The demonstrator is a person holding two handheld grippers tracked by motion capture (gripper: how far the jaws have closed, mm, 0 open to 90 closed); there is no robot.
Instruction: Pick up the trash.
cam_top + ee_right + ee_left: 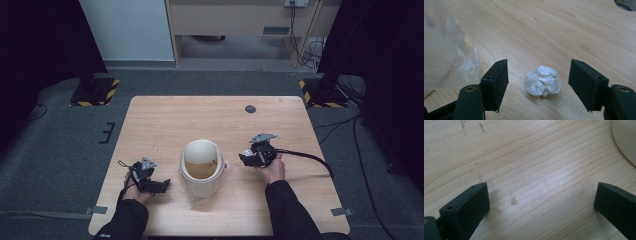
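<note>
The right gripper's (pixel 537 85) black fingers (pixel 496 82) stand apart around a crumpled white paper ball (pixel 542 81), not yet gripped; binning in the cream plastic-lined bucket (pixel 201 167) remains. Left gripper (pixel 541 200) fingers apart, empty.

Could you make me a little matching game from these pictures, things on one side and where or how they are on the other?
Things:
1. crumpled paper ball
2. left claw
3. cream bin
4. clear plastic bag

Descriptions:
A. stands mid-table between both hands
B. lies between the right claw's open jaws, untouched
C. wide open over bare wood
D. see-through, beside the right claw

Pairs: 1-B, 2-C, 3-A, 4-D
</note>
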